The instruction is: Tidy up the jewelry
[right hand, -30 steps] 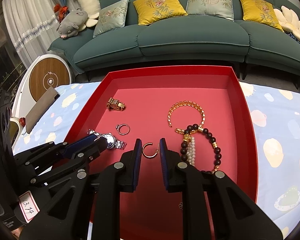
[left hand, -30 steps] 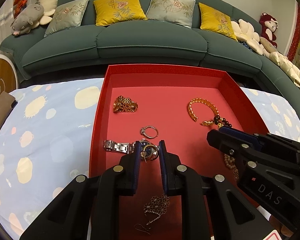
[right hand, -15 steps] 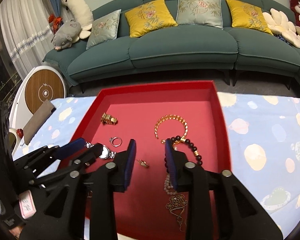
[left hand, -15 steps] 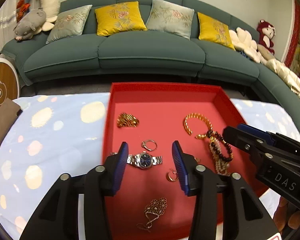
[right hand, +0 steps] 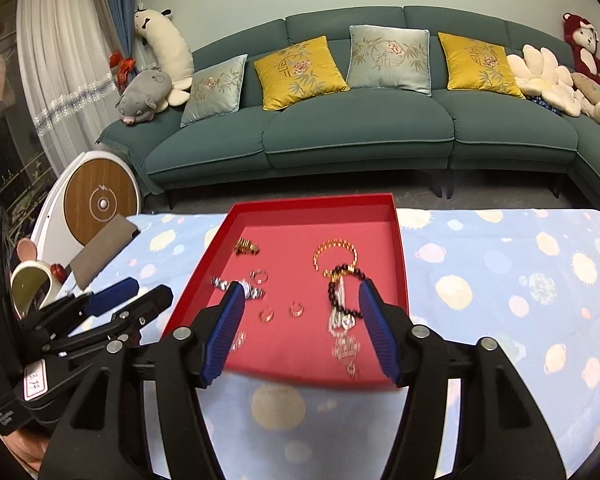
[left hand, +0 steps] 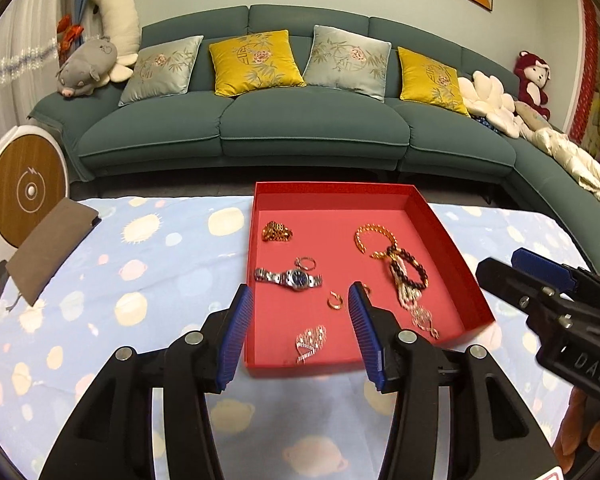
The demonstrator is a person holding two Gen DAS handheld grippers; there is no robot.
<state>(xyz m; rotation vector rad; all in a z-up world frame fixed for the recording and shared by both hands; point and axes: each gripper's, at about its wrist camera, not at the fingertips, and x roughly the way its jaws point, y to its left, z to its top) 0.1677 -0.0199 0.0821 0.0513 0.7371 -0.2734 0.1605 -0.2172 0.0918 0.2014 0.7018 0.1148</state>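
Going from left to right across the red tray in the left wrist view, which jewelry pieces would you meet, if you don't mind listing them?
Gold clump → silver watch → small gold hoop earring → gold chain bracelet → dark bead bracelet.

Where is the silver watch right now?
In the left wrist view, the silver watch lies flat in the red tray, left of centre, just below a small ring.

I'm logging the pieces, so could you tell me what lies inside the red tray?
Inside the red tray: a silver watch, a ring, a gold bangle, a dark bead bracelet, a gold clump and small hoops. The near pieces are blurred.
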